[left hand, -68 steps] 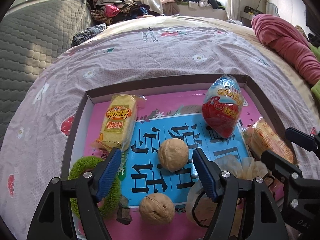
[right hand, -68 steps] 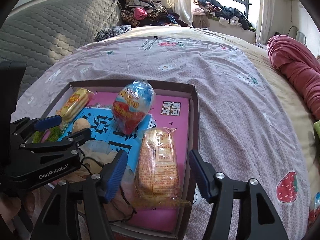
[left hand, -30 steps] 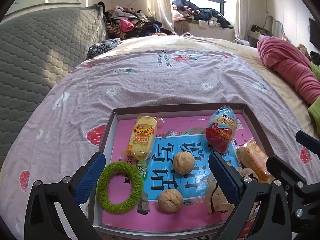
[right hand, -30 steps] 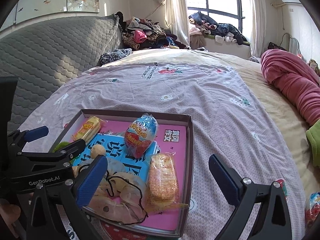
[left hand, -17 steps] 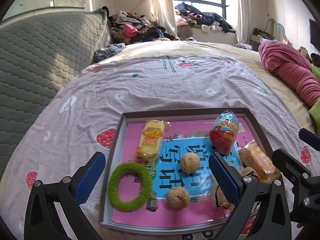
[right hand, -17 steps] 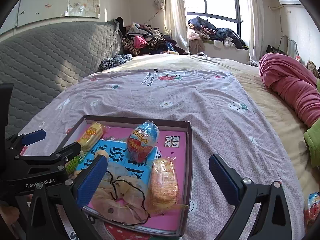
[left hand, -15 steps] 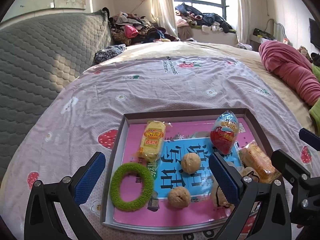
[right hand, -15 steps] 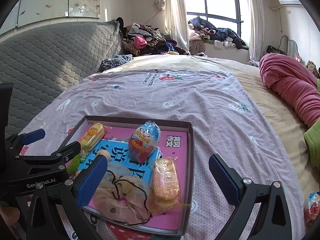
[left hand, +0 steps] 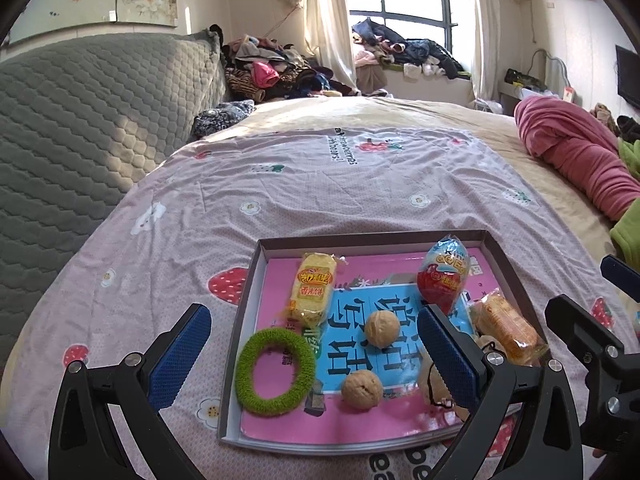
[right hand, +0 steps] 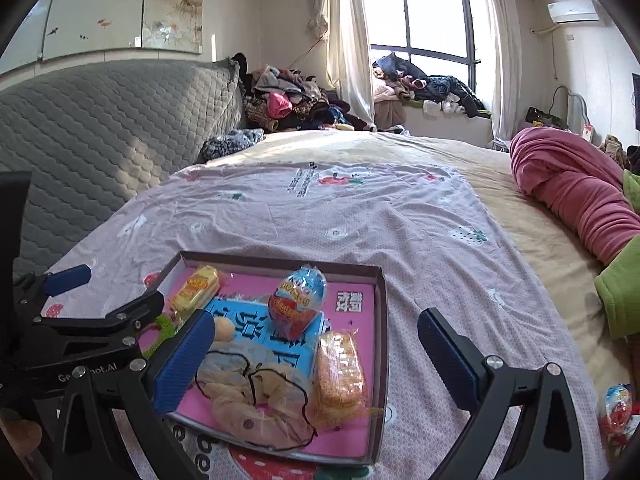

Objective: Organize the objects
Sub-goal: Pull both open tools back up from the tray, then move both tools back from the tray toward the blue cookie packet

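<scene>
We are holding both claws above the near edge of a shallow box that is lying on the bed's strawberry-print sheet. Our left claw is spread wide with nothing between its blue pads, and our right claw is spread just as wide and equally empty. Inside the box, seen from the left wrist, a green fuzzy ring is lying at the near left, with a yellow snack pack just beyond it. Two walnuts are sitting on the blue-and-pink printed sheet in the middle, one nearer than the other. A red-and-blue egg-shaped packet is standing toward the far right, and an orange wrapped cake is lying along the right wall. From the right wrist, a beige mesh pouch with a black cord is bunched at the near edge, touching the cake's left side. Another egg packet is resting on the sheet, well apart to the right of the box. A rolled pink blanket is lying at the far right.
</scene>
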Motion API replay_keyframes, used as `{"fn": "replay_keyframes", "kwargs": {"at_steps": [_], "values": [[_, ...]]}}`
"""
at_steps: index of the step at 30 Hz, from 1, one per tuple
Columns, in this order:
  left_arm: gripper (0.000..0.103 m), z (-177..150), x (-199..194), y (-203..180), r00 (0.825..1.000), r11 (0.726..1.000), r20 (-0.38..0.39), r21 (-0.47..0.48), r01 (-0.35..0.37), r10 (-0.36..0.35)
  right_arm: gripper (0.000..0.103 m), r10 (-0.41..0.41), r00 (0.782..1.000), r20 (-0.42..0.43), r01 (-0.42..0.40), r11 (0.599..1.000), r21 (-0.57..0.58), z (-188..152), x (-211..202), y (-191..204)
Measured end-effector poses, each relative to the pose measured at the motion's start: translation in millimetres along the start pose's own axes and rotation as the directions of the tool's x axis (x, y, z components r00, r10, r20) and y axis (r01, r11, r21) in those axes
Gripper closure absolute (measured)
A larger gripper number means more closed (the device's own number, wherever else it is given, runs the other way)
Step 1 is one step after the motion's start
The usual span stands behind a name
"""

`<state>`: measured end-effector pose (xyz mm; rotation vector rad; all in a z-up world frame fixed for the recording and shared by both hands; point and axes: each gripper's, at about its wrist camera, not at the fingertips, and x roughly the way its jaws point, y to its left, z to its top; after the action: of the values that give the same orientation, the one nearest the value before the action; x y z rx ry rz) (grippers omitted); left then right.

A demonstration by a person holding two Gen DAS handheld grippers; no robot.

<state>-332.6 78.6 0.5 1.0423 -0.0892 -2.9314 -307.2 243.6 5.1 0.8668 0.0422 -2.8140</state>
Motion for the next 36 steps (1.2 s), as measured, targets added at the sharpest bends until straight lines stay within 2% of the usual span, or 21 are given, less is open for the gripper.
{"fn": "replay_keyframes", "kwargs": {"at_steps": [10, 22, 36], "values": [[0.000, 3, -27, 7, 1.000, 1.000, 0.029, -0.013, 0.003, -0.003, 0.001, -0.026, 1.000, -0.006, 0.026, 0.999, -0.031, -1, -18, 7], [0.000, 10, -59, 13, 0.998, 1.000, 0.064, -0.015, -0.010, 0.011, 0.001, -0.033, 0.999, 0.037, 0.035, 0.998, -0.052, 15, -51, 19], [0.000, -1, -110, 21, 0.995, 1.000, 0.097, -0.029, -0.011, 0.014, 0.001, -0.027, 0.997, 0.066, 0.031, 0.998, -0.063, 16, -98, 33]]}}
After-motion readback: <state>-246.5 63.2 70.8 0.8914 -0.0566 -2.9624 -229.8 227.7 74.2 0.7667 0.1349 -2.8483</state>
